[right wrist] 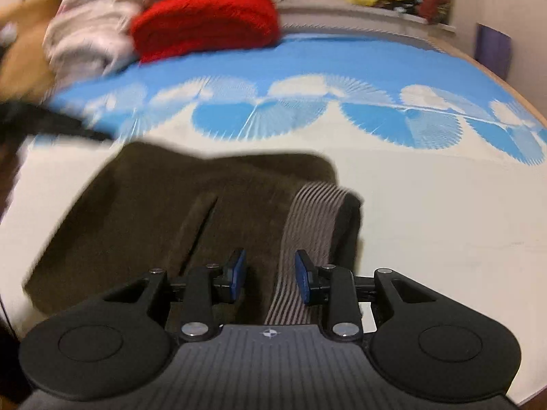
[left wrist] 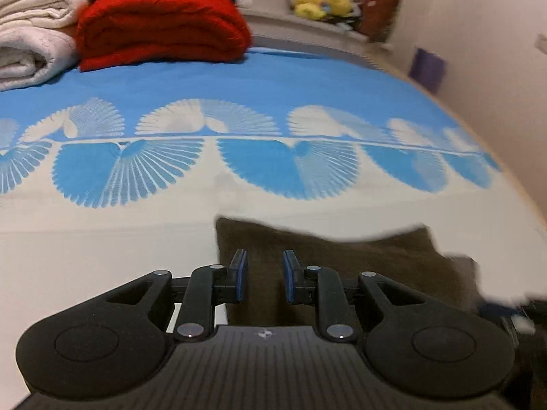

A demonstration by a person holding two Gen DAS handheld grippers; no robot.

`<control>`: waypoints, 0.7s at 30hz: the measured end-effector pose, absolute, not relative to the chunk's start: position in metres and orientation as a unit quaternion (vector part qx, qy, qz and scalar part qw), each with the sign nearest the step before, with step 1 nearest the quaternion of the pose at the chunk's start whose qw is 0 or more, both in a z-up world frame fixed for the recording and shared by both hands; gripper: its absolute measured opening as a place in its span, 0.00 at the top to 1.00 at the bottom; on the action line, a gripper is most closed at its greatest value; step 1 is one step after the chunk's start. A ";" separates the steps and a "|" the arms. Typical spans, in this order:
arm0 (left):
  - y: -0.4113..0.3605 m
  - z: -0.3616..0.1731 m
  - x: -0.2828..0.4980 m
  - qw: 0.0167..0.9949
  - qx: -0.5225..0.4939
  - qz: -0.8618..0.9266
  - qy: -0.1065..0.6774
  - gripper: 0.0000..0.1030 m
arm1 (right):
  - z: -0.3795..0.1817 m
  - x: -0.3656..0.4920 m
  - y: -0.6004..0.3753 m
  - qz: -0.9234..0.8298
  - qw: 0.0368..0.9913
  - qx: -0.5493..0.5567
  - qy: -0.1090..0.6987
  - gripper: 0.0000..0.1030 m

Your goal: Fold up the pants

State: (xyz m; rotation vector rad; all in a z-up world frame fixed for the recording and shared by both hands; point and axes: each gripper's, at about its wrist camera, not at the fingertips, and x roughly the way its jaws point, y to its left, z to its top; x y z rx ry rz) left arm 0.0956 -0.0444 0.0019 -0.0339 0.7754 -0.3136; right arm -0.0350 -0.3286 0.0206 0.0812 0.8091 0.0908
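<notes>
Dark brown pants (right wrist: 171,205) lie folded on the white part of the bed sheet, with a grey striped waistband (right wrist: 307,218) showing at their right side. My right gripper (right wrist: 270,271) is open and empty just above the pants, its blue pads either side of the waistband's near end. In the left wrist view the same pants (left wrist: 359,256) lie ahead and to the right. My left gripper (left wrist: 263,273) is open and empty over their left edge. Both views are blurred by motion.
The bed has a blue and white patterned sheet (left wrist: 239,85). A folded red blanket (left wrist: 160,24) and white towels (left wrist: 30,34) are stacked at the far left. Yellow plush toys (left wrist: 318,0) sit on a ledge behind. A wall (left wrist: 478,34) runs along the right.
</notes>
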 end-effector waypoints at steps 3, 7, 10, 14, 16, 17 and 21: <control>-0.047 -0.021 0.069 0.898 0.014 -0.178 0.403 0.76 | 0.018 -0.033 -0.339 0.018 0.913 0.065 0.403 0.63; -0.047 -0.045 0.049 0.885 0.060 -0.157 0.434 0.59 | 0.003 -0.030 -0.342 -0.030 0.896 0.068 0.438 0.45; -0.047 -0.015 0.034 0.890 0.045 -0.171 0.420 0.60 | 0.006 -0.035 -0.348 -0.044 0.895 0.096 0.434 0.45; -0.064 0.001 -0.003 0.892 0.088 -0.232 0.377 0.58 | 0.006 -0.046 -0.356 -0.054 0.889 0.132 0.434 0.44; -0.074 -0.018 -0.023 0.887 0.136 -0.250 0.364 0.55 | 0.004 -0.049 -0.357 -0.054 0.888 0.135 0.437 0.42; -0.078 -0.035 -0.026 0.874 0.163 -0.248 0.385 0.55 | 0.003 -0.049 -0.357 -0.055 0.888 0.133 0.438 0.39; -0.085 -0.043 -0.042 0.873 0.201 -0.241 0.374 0.55 | 0.001 -0.052 -0.360 -0.057 0.885 0.139 0.442 0.31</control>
